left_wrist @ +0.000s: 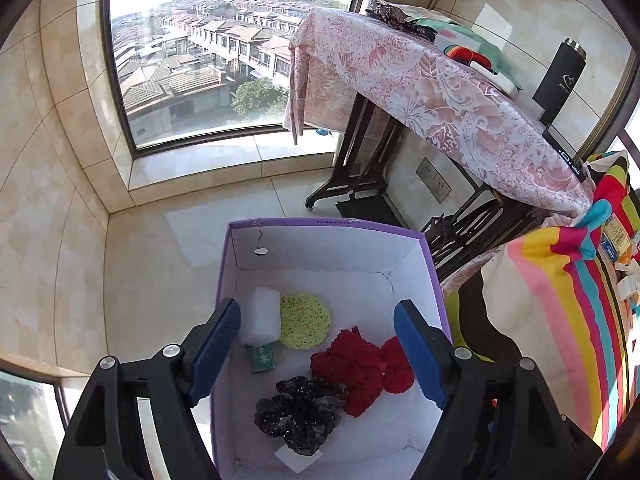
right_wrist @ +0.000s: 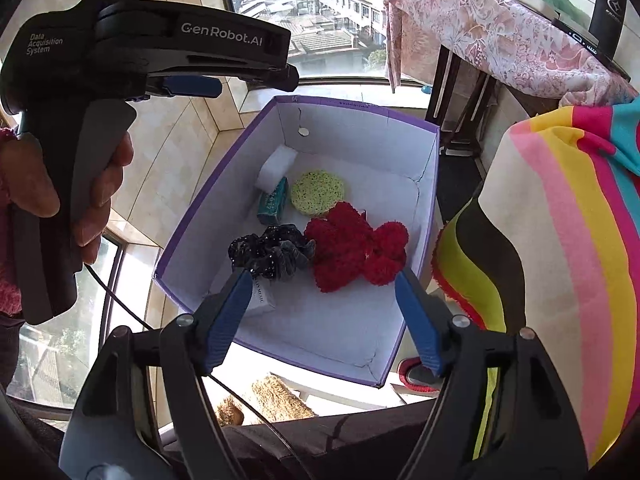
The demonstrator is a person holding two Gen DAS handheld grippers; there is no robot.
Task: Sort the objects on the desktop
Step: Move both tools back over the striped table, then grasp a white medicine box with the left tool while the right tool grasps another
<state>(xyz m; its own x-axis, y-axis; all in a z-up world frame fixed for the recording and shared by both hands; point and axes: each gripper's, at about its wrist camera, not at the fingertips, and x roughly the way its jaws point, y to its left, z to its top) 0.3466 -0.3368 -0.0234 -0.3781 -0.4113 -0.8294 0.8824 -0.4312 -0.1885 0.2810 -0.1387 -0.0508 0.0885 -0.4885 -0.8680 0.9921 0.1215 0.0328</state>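
- The left gripper [left_wrist: 318, 344] hangs over the purple box [left_wrist: 434, 276] with its blue jaws spread wide and nothing between the pads.
- The right gripper [right_wrist: 322, 300] is likewise released, jaws wide apart and empty above the near end of the box.
- The box is open-topped and oblong; in the left wrist view its long axis runs away from the camera toward the window [left_wrist: 224, 52].
- Inside lie a black scrunchie [left_wrist: 300, 416] and, touching it, a red fluffy cloth [left_wrist: 356, 364].
- At the far left, a white sponge block [left_wrist: 262, 316] lies lengthwise along the box's long axis, with a round yellow-green sponge [left_wrist: 305, 320] just beside it.
- A small teal packet [left_wrist: 261, 357] lies at the near end of the block, its long axis roughly in line with the block's.
- A hand [right_wrist: 100, 184] holds the left gripper's handle in the right wrist view.
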